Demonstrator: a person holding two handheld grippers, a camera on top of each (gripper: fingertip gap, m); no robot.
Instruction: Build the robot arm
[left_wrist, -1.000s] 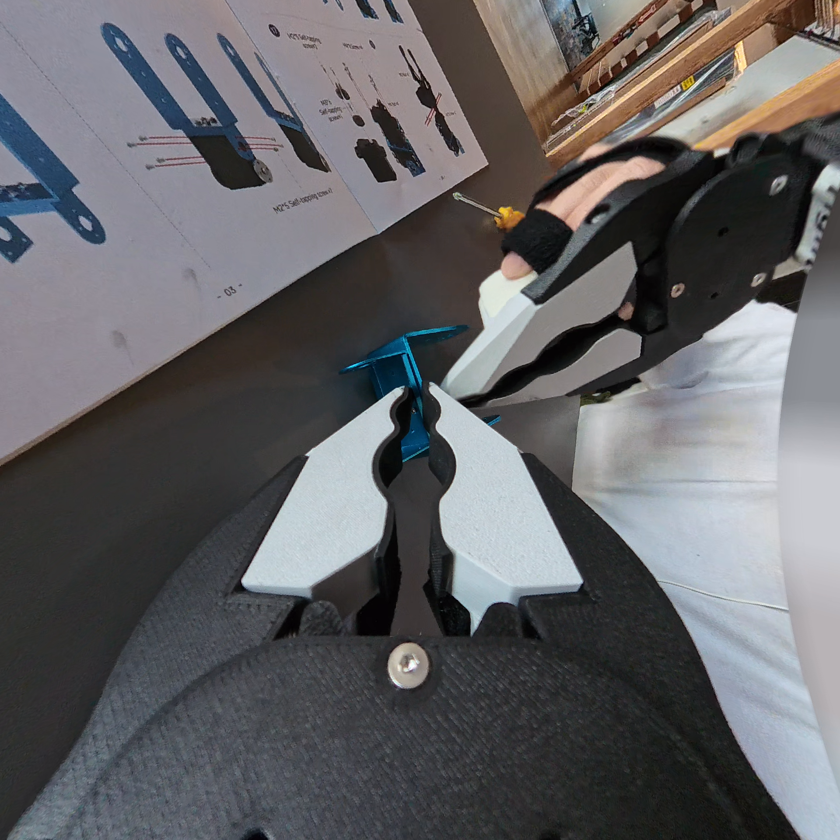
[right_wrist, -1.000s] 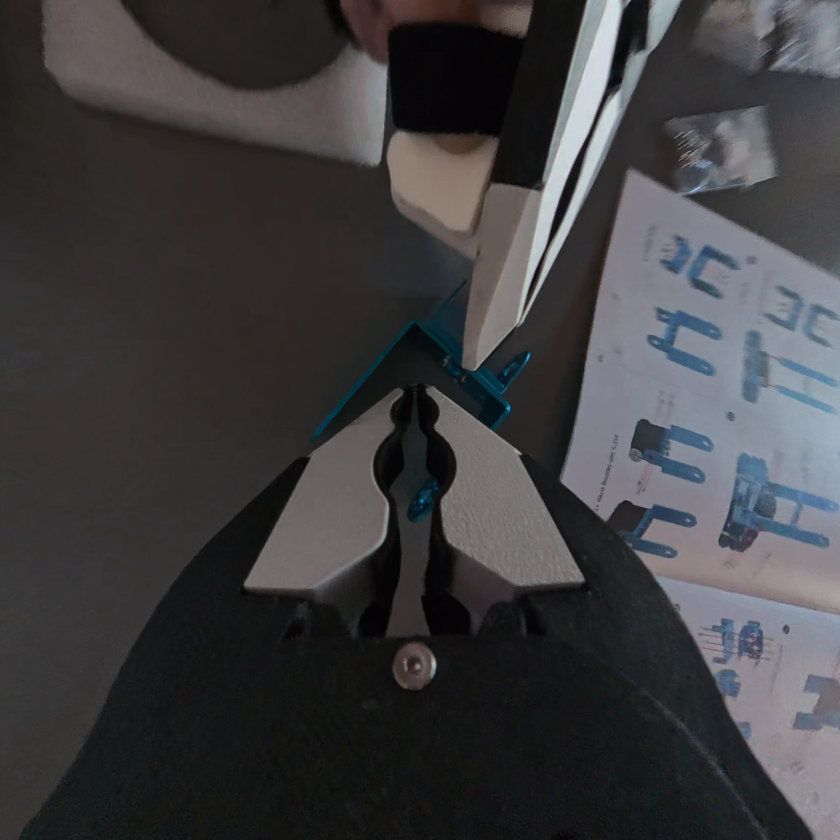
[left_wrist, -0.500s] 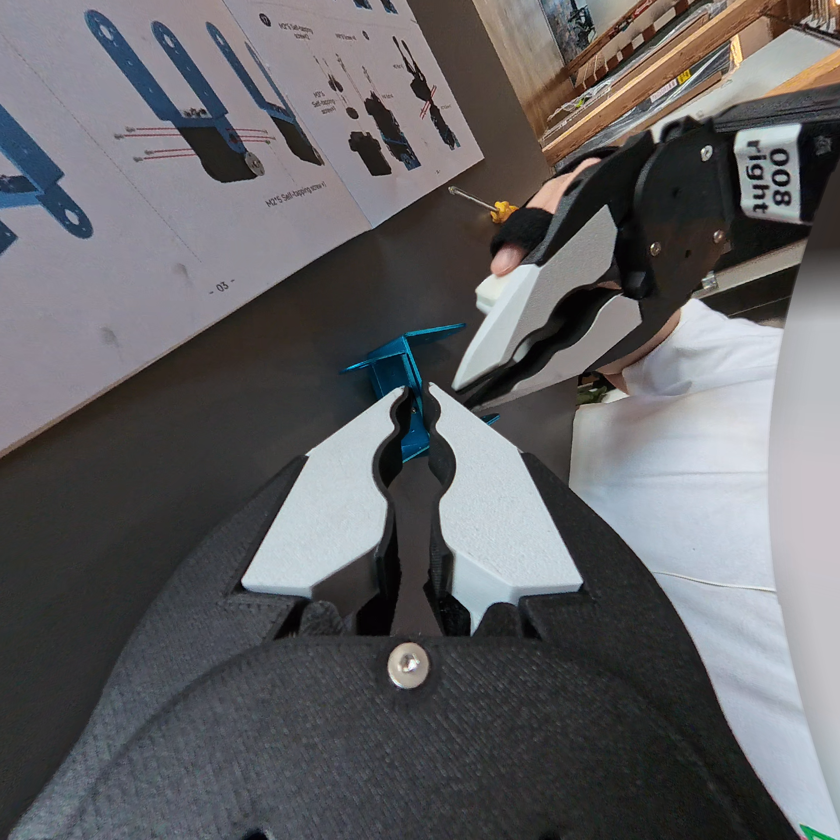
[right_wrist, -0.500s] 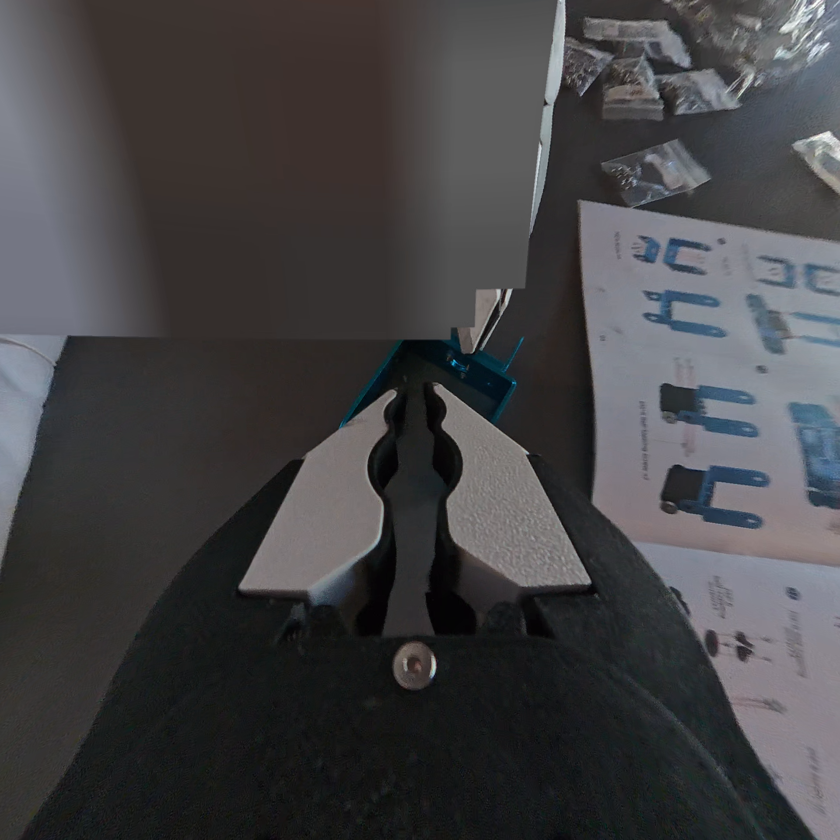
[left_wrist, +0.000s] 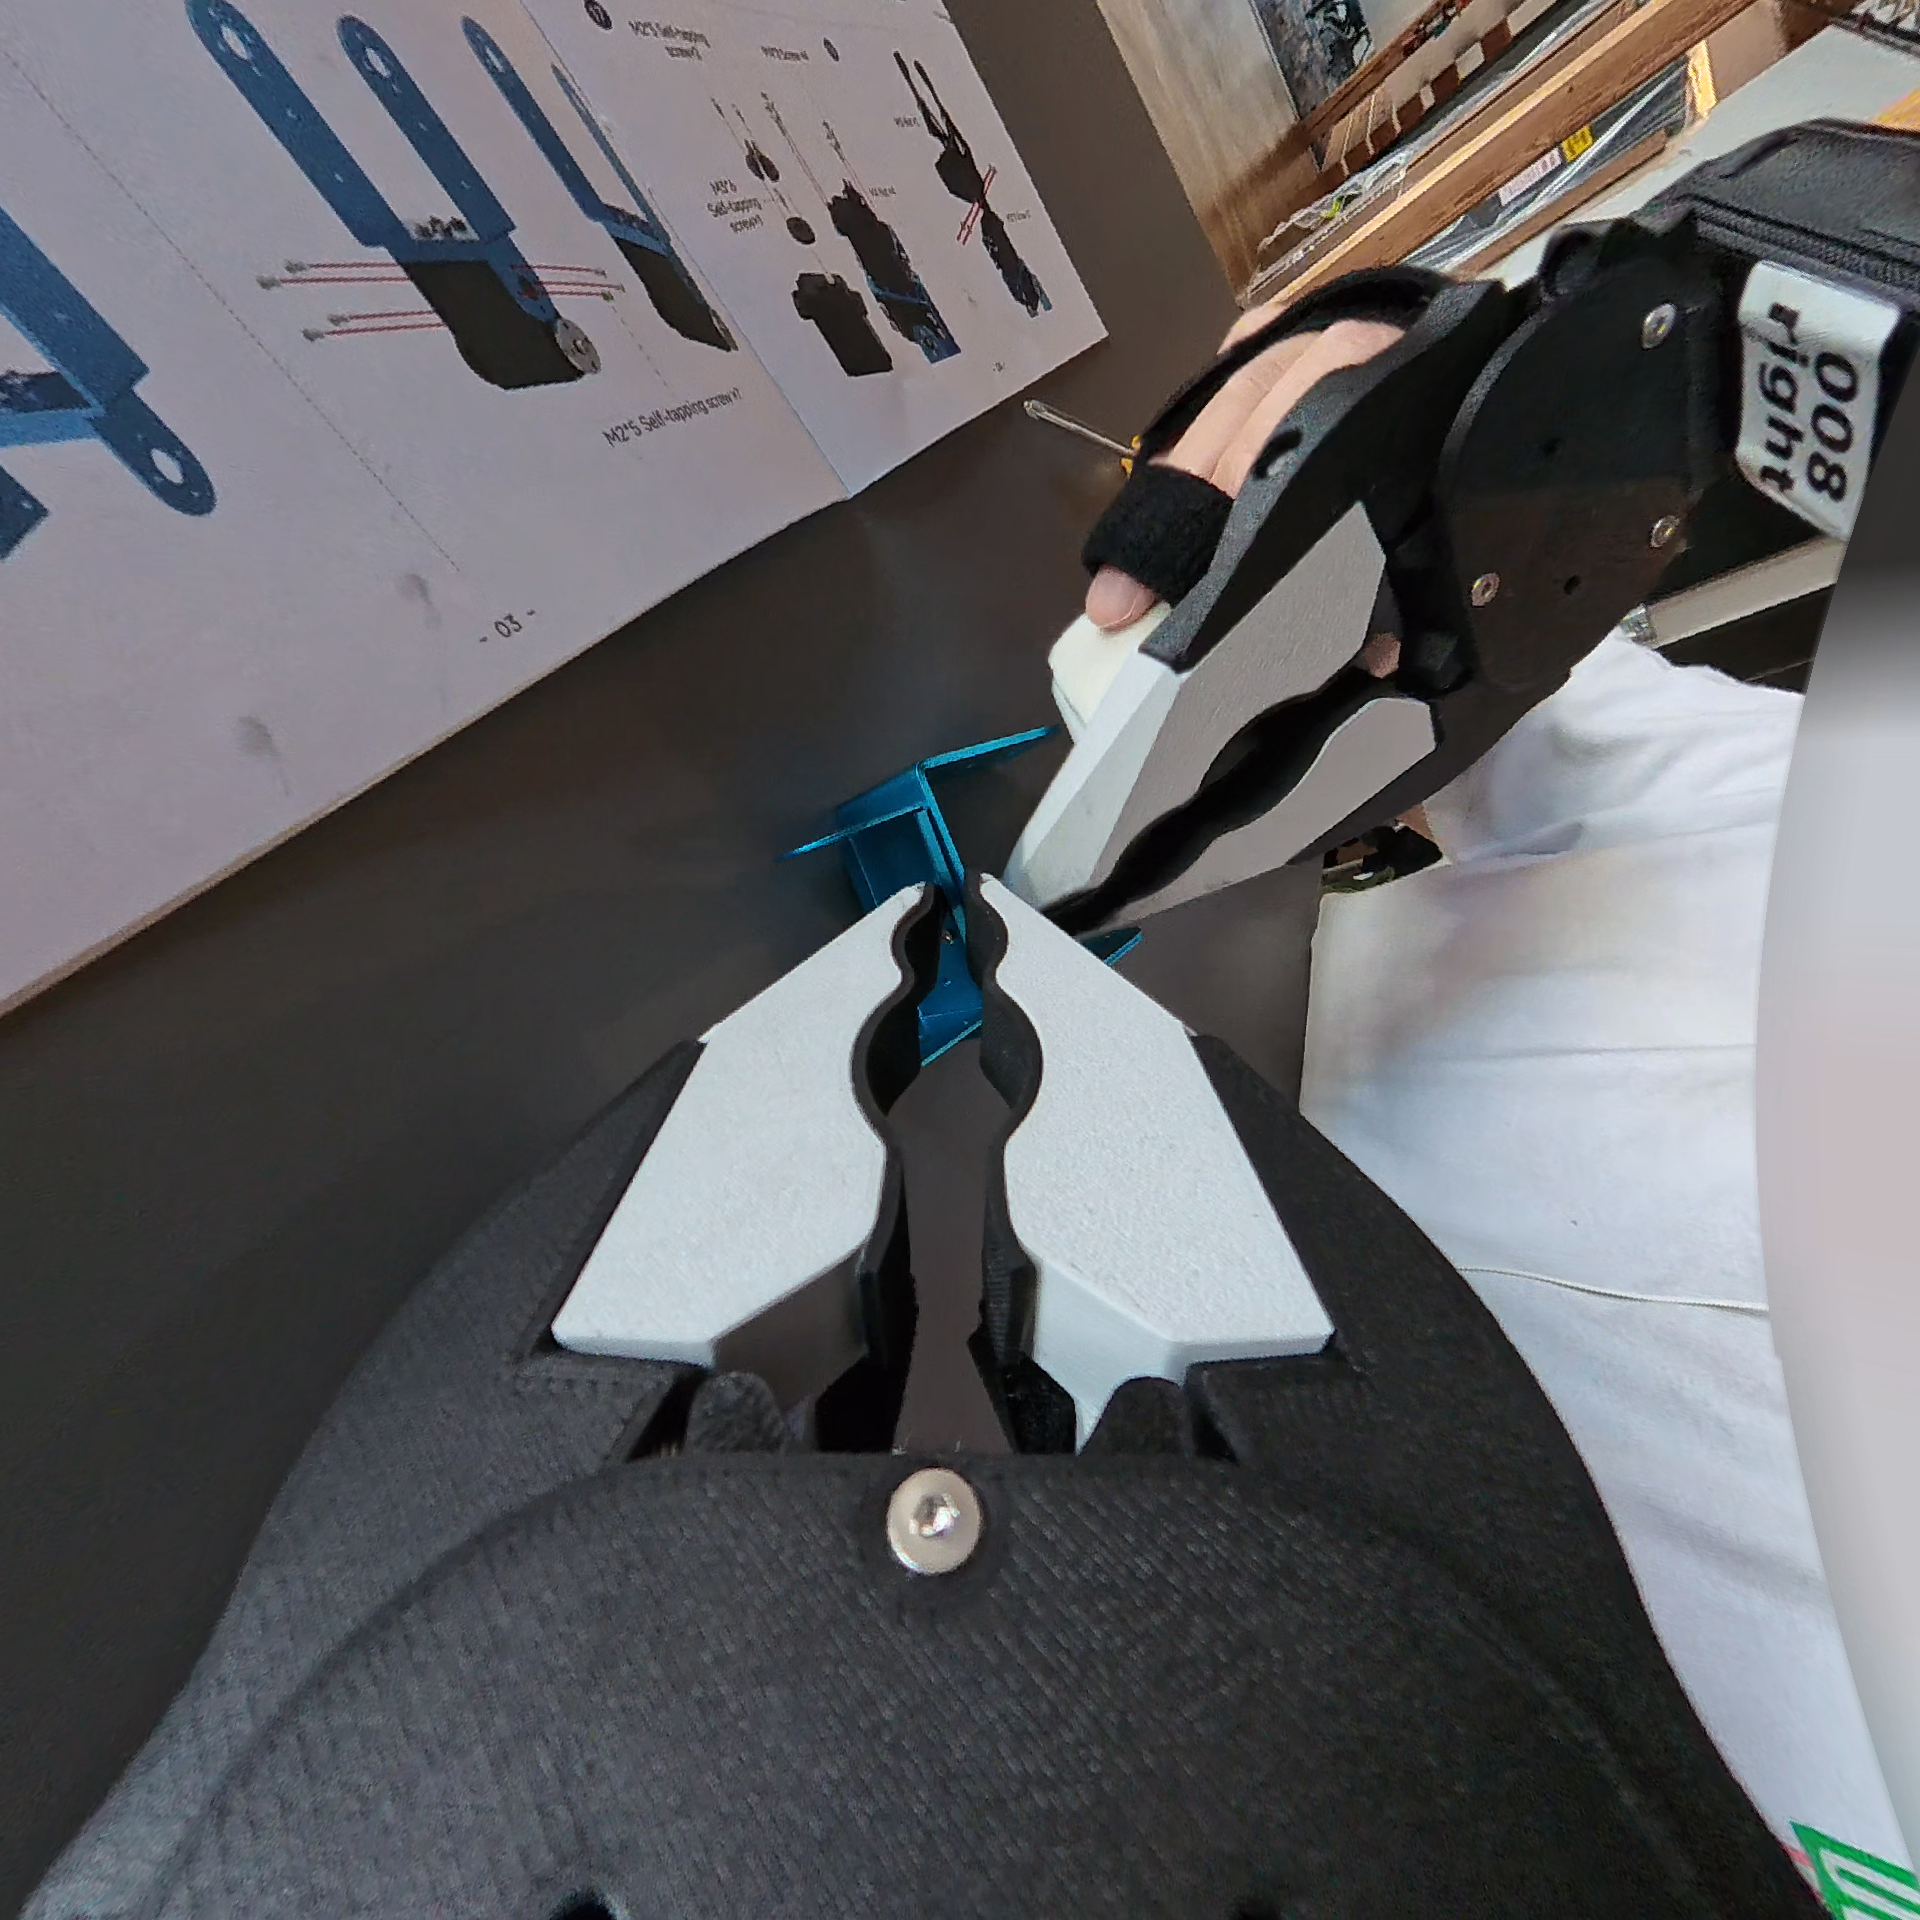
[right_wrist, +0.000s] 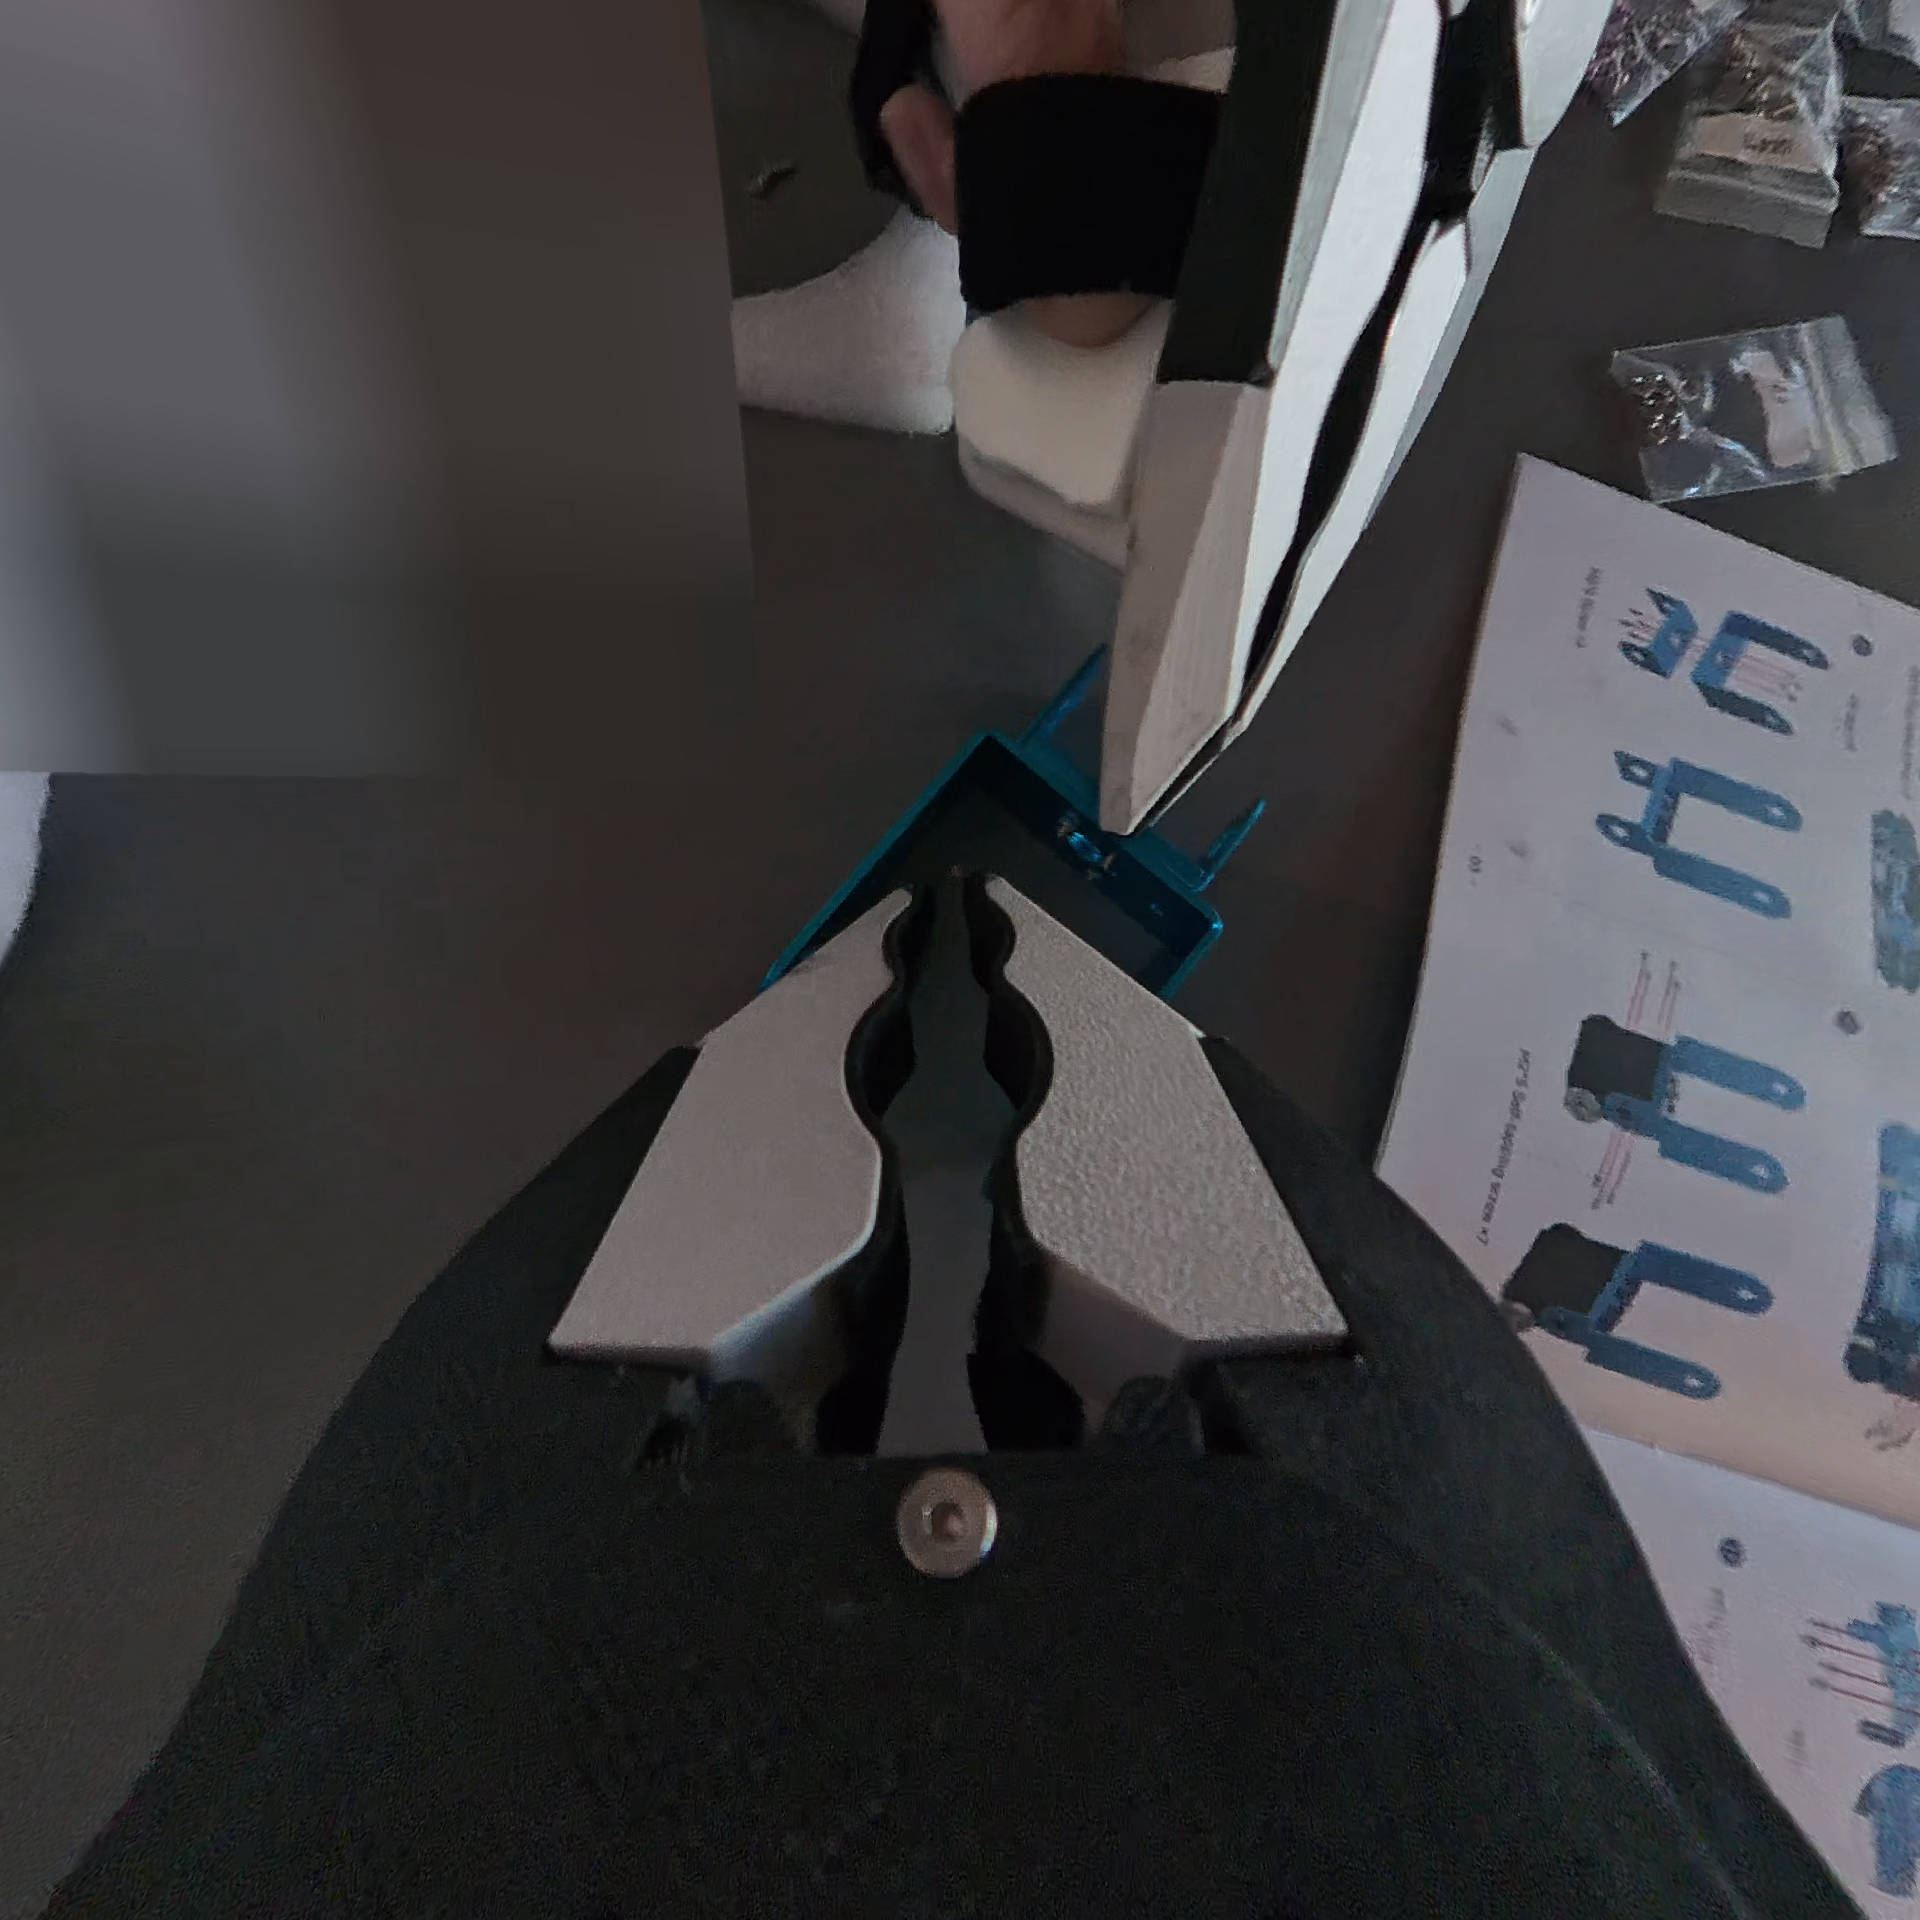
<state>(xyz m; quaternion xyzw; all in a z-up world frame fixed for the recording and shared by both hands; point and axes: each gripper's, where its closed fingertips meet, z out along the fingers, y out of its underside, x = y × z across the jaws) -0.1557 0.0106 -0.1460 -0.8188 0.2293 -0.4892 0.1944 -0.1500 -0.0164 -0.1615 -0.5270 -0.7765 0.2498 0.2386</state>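
A blue metal bracket (left_wrist: 902, 831) is held just above the dark table (left_wrist: 364, 1039). My left gripper (left_wrist: 951, 902) is shut on one of its thin walls, and blue shows between the fingers. In the right wrist view the left gripper (right_wrist: 1132, 805) comes down from above onto the bracket (right_wrist: 1153, 894) near a small screw hole. My right gripper (right_wrist: 961, 883) is shut, with its tips inside the bracket's angle; I cannot see anything pinched. It also shows in the left wrist view (left_wrist: 1029, 896), tips against the bracket's right side.
Printed assembly sheets (left_wrist: 416, 395) (right_wrist: 1704, 935) lie on the table. Small clear bags of parts (right_wrist: 1756, 416) sit beyond them. A white foam piece (right_wrist: 842, 353) lies at the far side. A yellow-handled screwdriver (left_wrist: 1086, 428) lies past the right gripper. A person's white garment (left_wrist: 1558, 1091) is at the right.
The right gripper lifted and tilted half a second ago, then came back down to the bracket. The left gripper kept its hold on the bracket and barely moved.
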